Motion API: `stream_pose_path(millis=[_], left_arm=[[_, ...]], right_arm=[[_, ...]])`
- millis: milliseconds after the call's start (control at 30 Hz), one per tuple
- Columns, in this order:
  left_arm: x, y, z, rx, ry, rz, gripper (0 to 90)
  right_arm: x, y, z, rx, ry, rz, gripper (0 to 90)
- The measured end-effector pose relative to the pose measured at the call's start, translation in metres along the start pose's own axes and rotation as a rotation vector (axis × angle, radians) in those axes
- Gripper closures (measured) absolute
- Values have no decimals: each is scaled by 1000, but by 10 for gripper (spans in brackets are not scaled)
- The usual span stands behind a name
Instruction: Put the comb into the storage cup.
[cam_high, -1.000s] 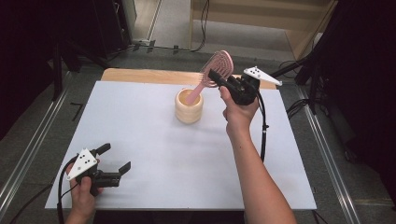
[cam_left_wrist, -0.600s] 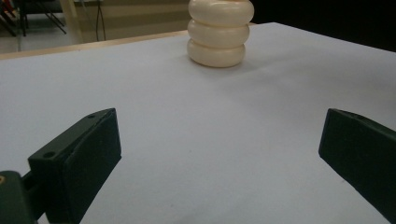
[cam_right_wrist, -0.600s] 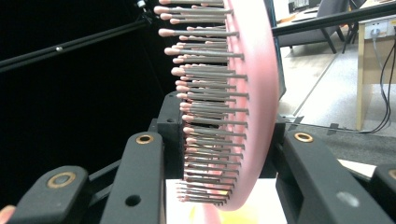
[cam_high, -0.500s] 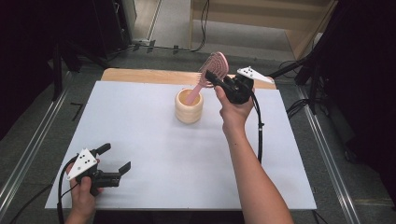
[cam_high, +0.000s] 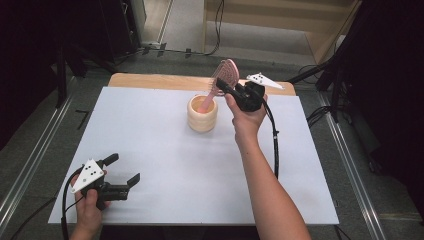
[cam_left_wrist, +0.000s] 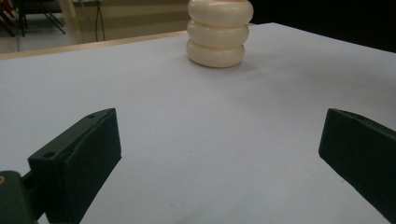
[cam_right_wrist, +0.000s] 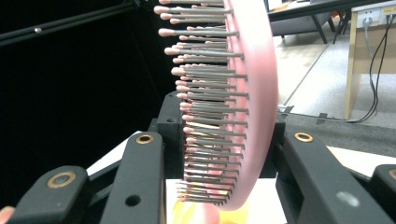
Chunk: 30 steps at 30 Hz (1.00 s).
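A pink hairbrush (cam_high: 223, 80) leans with its handle inside a cream ribbed cup (cam_high: 202, 113) at the back middle of the white table. My right gripper (cam_high: 223, 86) is shut on the brush head, just right of the cup. In the right gripper view the brush's bristles (cam_right_wrist: 210, 107) sit between the black jaws, with the cup's rim (cam_right_wrist: 187, 212) below. My left gripper (cam_high: 122, 170) rests open near the front left edge with nothing between its fingers. In the left gripper view the cup (cam_left_wrist: 218, 32) stands far ahead.
A white sheet (cam_high: 165, 165) covers the table, with a wooden strip (cam_high: 150, 80) along its back edge. Metal rails (cam_high: 30, 160) run along both sides. A black cable (cam_high: 274, 145) trails from the right gripper over the table.
The right gripper has lowered the brush a little, sinking its handle deeper into the cup. The left gripper has stayed in place.
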<state>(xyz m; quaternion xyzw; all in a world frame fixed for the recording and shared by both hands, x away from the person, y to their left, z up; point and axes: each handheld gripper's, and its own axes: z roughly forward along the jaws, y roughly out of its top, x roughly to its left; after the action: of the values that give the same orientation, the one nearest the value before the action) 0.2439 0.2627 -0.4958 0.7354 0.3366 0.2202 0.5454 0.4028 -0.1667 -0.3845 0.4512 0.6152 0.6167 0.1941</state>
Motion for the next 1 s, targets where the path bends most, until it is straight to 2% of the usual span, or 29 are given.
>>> stream_pose_path(millis=[1000], left_arm=[[0,0,0,2,-5,1,0]], right_arm=[[-4,-32,27,82,-18,38,620]])
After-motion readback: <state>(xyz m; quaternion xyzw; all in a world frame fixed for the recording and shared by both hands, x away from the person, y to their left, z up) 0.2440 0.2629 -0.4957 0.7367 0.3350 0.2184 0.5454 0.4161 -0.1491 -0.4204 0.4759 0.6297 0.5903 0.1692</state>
